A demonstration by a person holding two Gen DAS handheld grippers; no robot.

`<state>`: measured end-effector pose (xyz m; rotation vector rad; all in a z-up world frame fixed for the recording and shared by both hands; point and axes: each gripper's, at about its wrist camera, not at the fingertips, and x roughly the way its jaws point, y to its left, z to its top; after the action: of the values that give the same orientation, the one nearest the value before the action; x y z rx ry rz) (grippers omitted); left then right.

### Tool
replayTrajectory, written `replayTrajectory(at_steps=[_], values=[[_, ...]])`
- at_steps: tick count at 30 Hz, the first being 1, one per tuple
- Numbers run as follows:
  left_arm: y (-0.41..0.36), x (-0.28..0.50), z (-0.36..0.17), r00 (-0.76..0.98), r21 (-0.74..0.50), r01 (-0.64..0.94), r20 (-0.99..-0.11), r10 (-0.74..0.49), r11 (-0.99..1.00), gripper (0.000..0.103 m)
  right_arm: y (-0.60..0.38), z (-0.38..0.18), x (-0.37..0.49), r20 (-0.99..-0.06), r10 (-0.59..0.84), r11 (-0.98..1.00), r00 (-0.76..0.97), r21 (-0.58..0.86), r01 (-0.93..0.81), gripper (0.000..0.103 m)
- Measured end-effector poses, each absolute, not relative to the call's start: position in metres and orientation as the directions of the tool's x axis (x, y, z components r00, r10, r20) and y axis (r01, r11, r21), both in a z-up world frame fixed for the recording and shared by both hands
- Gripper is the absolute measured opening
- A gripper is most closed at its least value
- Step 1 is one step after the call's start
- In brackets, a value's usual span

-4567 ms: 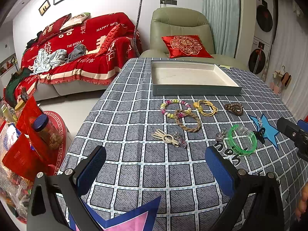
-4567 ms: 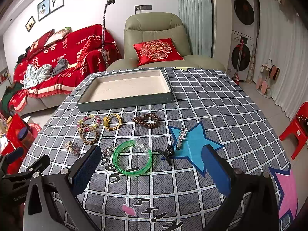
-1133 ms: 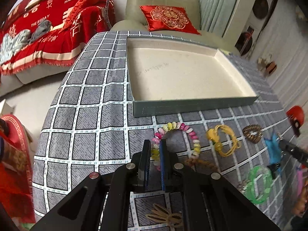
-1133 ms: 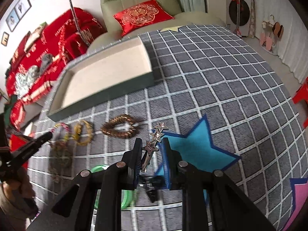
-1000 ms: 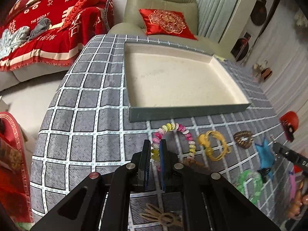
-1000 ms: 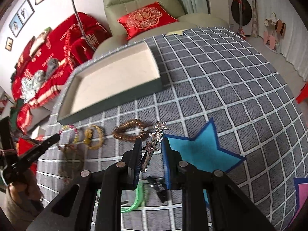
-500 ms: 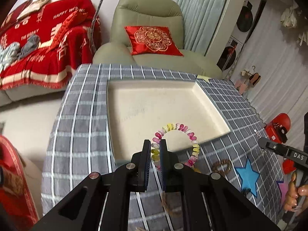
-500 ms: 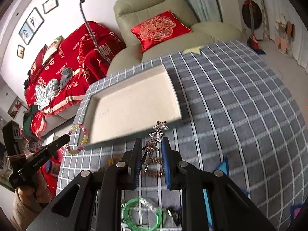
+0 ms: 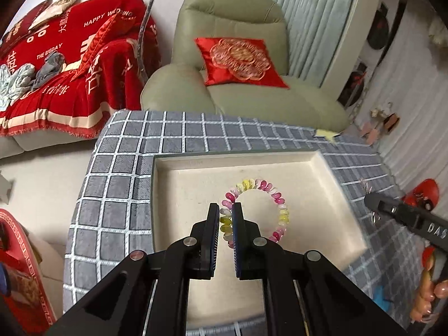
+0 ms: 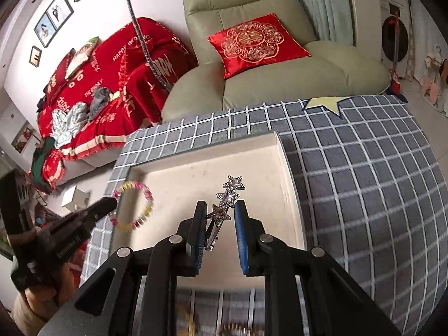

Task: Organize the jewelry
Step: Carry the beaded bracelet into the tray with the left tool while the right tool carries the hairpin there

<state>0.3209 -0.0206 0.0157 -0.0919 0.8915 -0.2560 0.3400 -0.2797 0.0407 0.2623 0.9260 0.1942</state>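
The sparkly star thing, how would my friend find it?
Look at the checked table, then the cream tray on it. Above the tray, the right gripper pinches the star hair clip: three silver stars in a row, unlike the round beaded bracelet nearby.

Red sofa throw (image 9: 70, 64): "HAPPY WED…", "THE BIGDAY"; right gripper (image 9: 372, 201): "DAS".

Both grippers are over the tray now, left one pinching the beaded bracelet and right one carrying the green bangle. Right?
Not quite. The right gripper is shut on the star hair clip, not a green bangle; the right wrist view shows its three stars between the pads. The rest holds: the left gripper pinches the beaded bracelet, and both are over the tray.
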Motion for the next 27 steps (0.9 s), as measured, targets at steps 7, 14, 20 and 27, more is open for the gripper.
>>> replayTrajectory(at_steps=[7,14,20,27], values=[[-0.039,0.348,-0.021,0.563,-0.127,0.159,-0.803,-0.196,0.979,0.025,-0.271,0.002,0.383,-0.804,0.264,0.958,0.533,0.285,-0.045,0.022],[-0.047,0.361,-0.040,0.542,-0.082,0.150,-0.827,-0.151,0.985,0.025,-0.271,-0.032,0.397,-0.835,0.248,0.962,0.492,0.270,-0.027,0.022],[-0.056,0.359,-0.046,0.548,-0.012,0.168,-0.830,-0.104,0.986,0.025,-0.271,-0.045,0.397,-0.842,0.251,0.961,0.478,0.277,-0.018,0.023],[-0.060,0.356,-0.048,0.553,0.015,0.161,-0.830,-0.077,0.987,0.025,-0.265,-0.039,0.394,-0.830,0.271,0.956,0.487,0.290,-0.039,0.067]])
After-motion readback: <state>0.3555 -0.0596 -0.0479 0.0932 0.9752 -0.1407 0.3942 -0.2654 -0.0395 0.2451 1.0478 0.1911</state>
